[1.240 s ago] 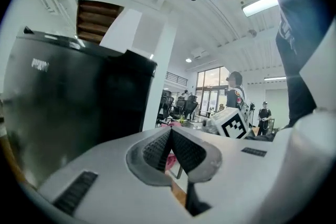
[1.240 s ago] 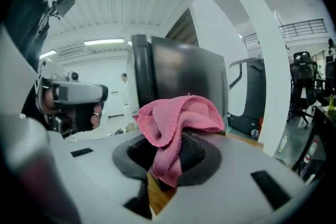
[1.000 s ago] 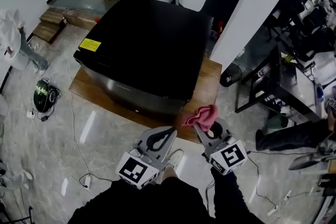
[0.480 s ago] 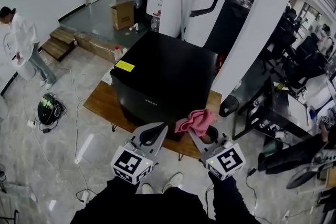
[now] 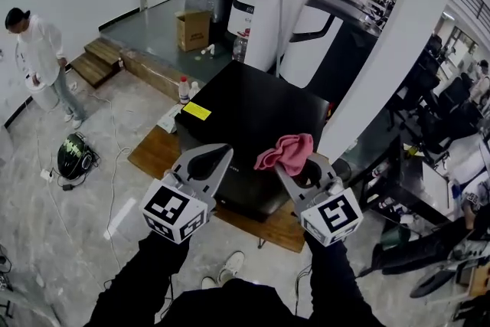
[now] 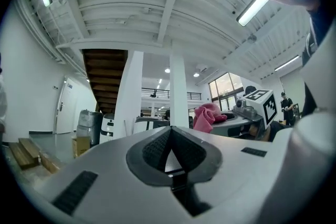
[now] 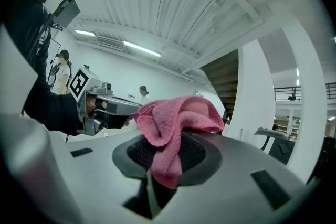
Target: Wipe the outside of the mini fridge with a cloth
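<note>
Head view: the black mini fridge [image 5: 253,119] stands on a low wooden platform [image 5: 150,152], below and ahead of both tools. The right gripper [image 5: 291,171] carries a pink cloth [image 5: 285,151] above the fridge's near edge; contact cannot be confirmed. The left gripper [image 5: 212,160] hangs just beside it.

Left gripper view: jaws together, nothing between them.

Right gripper view: jaws clamped on the cloth's lower fold, with the bulk bunched above.

Judgement: press the bunched part flat on the top panel and wipe in overlapping strokes, keeping the hard jaws off the finish.
</note>
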### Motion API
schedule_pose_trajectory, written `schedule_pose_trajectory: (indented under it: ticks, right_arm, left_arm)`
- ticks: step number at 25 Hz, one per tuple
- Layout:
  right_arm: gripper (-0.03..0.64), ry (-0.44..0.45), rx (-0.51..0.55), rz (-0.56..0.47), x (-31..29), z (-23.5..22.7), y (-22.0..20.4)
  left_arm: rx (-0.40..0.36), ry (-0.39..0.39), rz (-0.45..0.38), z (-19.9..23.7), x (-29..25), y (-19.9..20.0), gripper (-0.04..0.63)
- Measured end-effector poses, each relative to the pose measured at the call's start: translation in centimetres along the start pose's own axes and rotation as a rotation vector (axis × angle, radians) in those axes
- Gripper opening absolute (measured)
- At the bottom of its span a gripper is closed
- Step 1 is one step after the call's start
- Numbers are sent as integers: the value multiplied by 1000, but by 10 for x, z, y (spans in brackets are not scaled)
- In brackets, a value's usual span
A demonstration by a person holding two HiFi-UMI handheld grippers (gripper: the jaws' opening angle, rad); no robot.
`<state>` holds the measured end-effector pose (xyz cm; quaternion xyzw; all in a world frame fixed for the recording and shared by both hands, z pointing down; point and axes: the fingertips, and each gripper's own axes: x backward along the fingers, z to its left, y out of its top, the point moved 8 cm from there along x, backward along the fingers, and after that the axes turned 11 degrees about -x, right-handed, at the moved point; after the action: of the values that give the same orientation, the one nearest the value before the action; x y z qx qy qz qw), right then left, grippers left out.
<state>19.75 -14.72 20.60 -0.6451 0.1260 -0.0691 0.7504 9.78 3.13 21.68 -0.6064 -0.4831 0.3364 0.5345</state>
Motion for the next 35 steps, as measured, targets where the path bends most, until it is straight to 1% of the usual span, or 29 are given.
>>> schedule_pose_trajectory:
  ticks: [4,9,15,19,23,26,28,30,35]
  right_arm:
    - [95,20,66,8,-26,-28,10]
    - [95,38,111,23,-64,-70,21]
    - [95,45,172,102,-109,-116,24]
    - [95,57,185,127,-143,-136,27]
    - [95,52,208,167,-180,-142,26]
    - [95,42,209,218,-219,-150,26]
    - [95,26,221,268,-248,-157,25]
    - [95,13,243,327,-283,-162,23]
    - [94,-45,278,453,-360,-180,2]
  left_arm:
    - [-18,23,-3,27,-30,6,6]
    - [-52,40,1,59,-73,12,6]
    - [-120,58,11,87,-117,15,6]
    - [-125,63,17,118,-138,9,6]
    - [-119,41,13,157,-151,-3,6]
    - [-109,9,8,191,-164,-13,6]
    - [-112,-16,16,213,-176,-20,6]
    - [-125,-22,26,237,-186,-28,6]
    - [-122,-56,50,291,-218,-56,6]
